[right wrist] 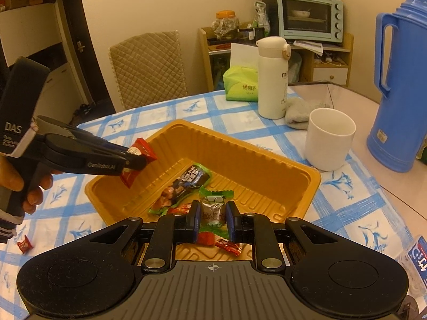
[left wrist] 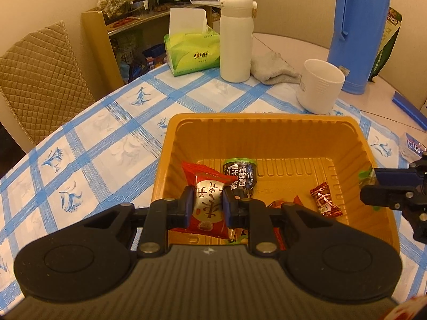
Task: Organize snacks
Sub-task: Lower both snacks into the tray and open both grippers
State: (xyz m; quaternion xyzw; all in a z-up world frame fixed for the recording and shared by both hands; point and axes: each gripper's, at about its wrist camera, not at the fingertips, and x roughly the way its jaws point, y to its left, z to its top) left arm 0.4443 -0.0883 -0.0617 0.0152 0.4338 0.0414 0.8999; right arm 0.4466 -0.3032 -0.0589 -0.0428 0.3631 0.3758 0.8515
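Snacks lie in an orange plastic tray (left wrist: 267,122) on the blue-checked tablecloth (left wrist: 106,138): a dark green-topped packet (left wrist: 240,176) and small red candies (left wrist: 325,200). Over the tray's left edge, the left gripper (left wrist: 206,205) clamps a red-and-silver snack packet (left wrist: 206,208). Over the near side, the right gripper (right wrist: 213,218) pinches a green-ended candy (right wrist: 212,210). One red candy (right wrist: 24,244) remains outside, on the cloth.
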